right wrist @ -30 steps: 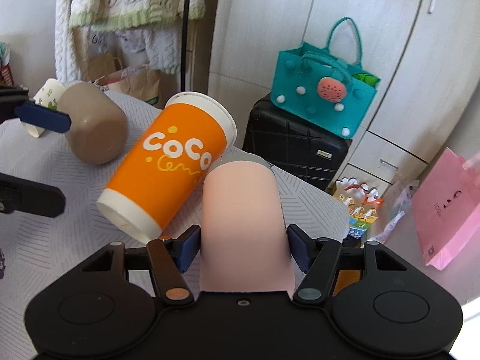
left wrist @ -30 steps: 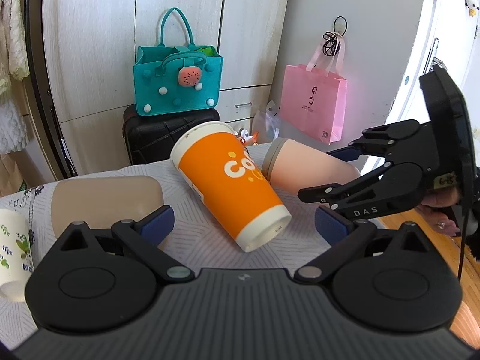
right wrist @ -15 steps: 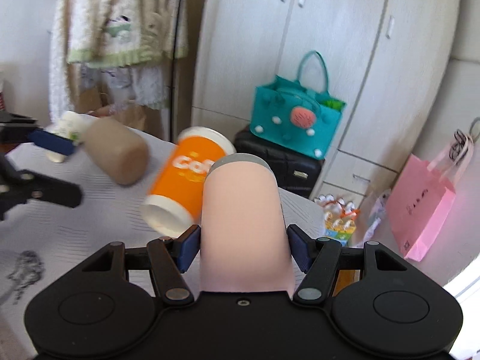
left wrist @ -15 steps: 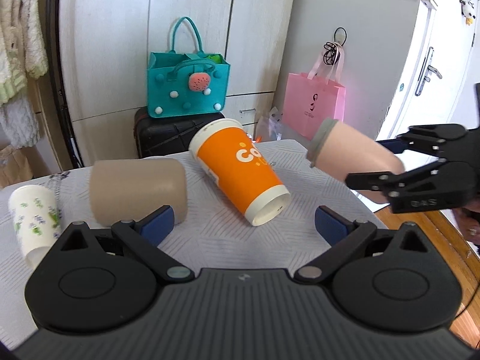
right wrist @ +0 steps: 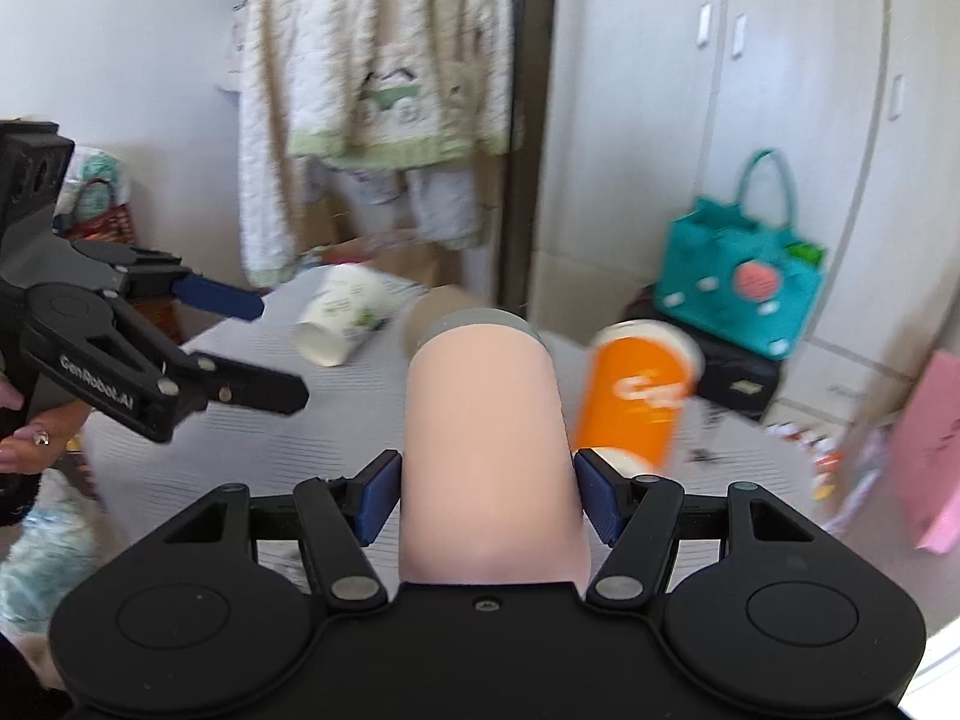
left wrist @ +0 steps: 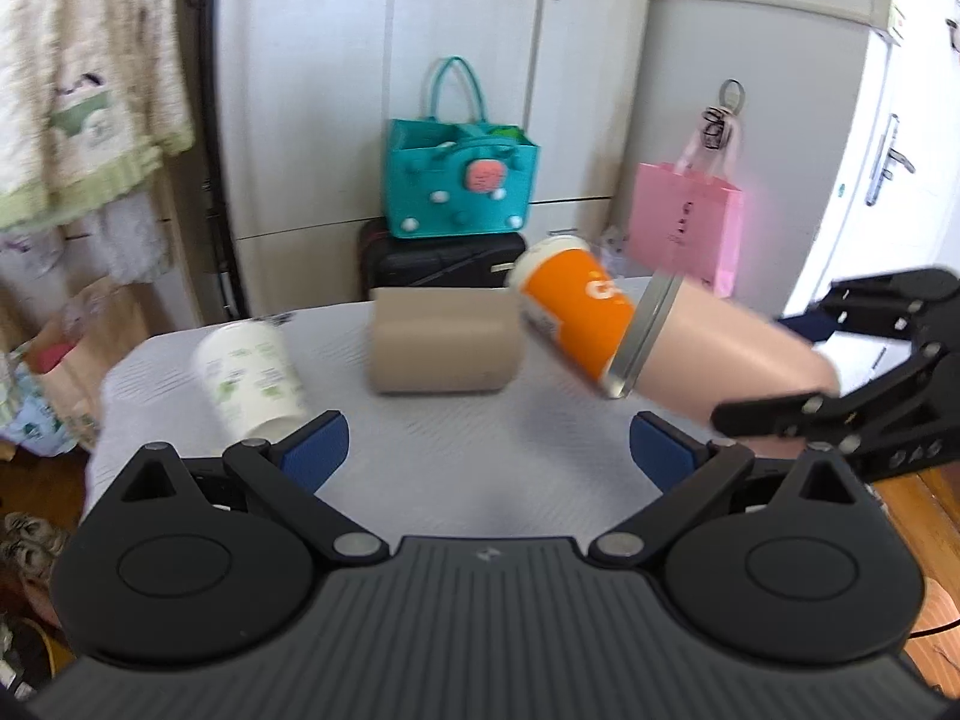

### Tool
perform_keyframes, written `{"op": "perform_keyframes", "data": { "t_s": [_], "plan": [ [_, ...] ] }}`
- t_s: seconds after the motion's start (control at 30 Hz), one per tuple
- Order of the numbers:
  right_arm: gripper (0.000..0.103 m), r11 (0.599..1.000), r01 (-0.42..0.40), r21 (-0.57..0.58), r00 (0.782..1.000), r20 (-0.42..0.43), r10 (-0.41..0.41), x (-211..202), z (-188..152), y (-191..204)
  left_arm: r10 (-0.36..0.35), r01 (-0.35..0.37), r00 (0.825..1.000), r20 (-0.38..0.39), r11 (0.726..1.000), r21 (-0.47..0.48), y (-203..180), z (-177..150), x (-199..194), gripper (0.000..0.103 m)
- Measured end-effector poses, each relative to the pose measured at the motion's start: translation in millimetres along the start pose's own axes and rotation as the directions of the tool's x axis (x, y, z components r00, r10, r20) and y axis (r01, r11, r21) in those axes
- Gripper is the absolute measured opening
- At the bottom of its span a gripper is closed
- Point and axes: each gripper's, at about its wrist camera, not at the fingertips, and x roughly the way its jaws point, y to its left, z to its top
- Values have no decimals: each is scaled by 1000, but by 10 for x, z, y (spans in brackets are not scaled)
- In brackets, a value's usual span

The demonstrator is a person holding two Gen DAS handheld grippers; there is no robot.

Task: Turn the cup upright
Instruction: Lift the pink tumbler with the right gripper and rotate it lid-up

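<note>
One pink cup (right wrist: 486, 438) clamped in right claw (right wrist: 487, 501) (lifted).

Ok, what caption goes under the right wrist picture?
Right hand-held gripper holds a pink cup above the table; three cups lie tipped over.

A table (left wrist: 456, 456) under a white patterned cloth carries three cups on their sides: floral white cup (left wrist: 252, 375) left, tan cup (left wrist: 444, 348) centre, orange cup (left wrist: 570, 312) far right.
</note>
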Motion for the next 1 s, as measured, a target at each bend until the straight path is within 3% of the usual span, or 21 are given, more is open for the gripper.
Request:
{"op": "perform_keyframes", "data": {
  "t_s": [0.27,0.5,0.73,0.9,1.0],
  "plan": [
    [68,993,-99,71,992,-65,104,472,79,368,-66,65,998,-12,994,-85,445,-120,-221,101],
    [67,990,-97,106,990,-91,107,750,47,565,-92,84,994,-64,988,-130,584,-269,-79,101],
    [67,996,-44,73,999,-9,45,708,22,692,-111,99,991,-69,982,-161,646,-314,12,101],
    [67,1000,3,-26,993,119,0,759,78,842,-57,54,998,-15,986,-161,664,-277,-43,101],
    [67,1000,-2,-18,995,101,3,859,2,837,-56,53,998,-18,985,-165,685,-277,-27,101]
  ]
}}
